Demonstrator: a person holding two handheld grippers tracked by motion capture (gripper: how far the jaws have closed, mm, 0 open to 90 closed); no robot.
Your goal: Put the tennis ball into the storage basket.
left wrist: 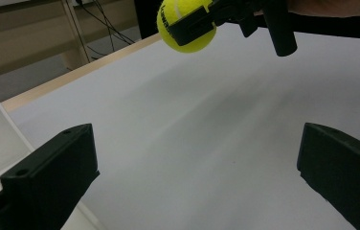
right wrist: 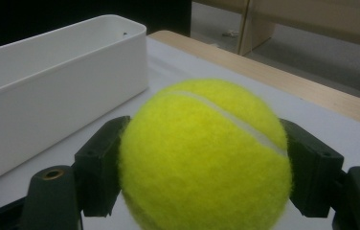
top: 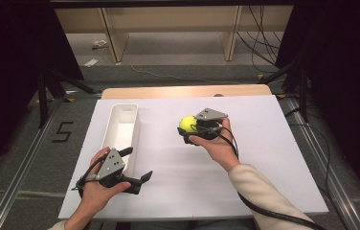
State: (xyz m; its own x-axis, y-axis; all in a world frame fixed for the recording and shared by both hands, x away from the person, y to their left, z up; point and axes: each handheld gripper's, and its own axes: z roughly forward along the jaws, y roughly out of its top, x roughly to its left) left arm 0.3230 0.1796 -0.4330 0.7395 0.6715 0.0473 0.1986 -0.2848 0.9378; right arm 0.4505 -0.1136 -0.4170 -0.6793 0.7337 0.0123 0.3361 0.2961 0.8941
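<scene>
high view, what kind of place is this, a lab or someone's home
Most likely a lab or recording studio, not a home: black curtains flank the white table, loose cables run over the grey floor, and a taped numeral 5 marks it.

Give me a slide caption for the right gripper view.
Right gripper shut on fuzzy yellow-green tennis ball, long white plastic bin just beyond.
</scene>
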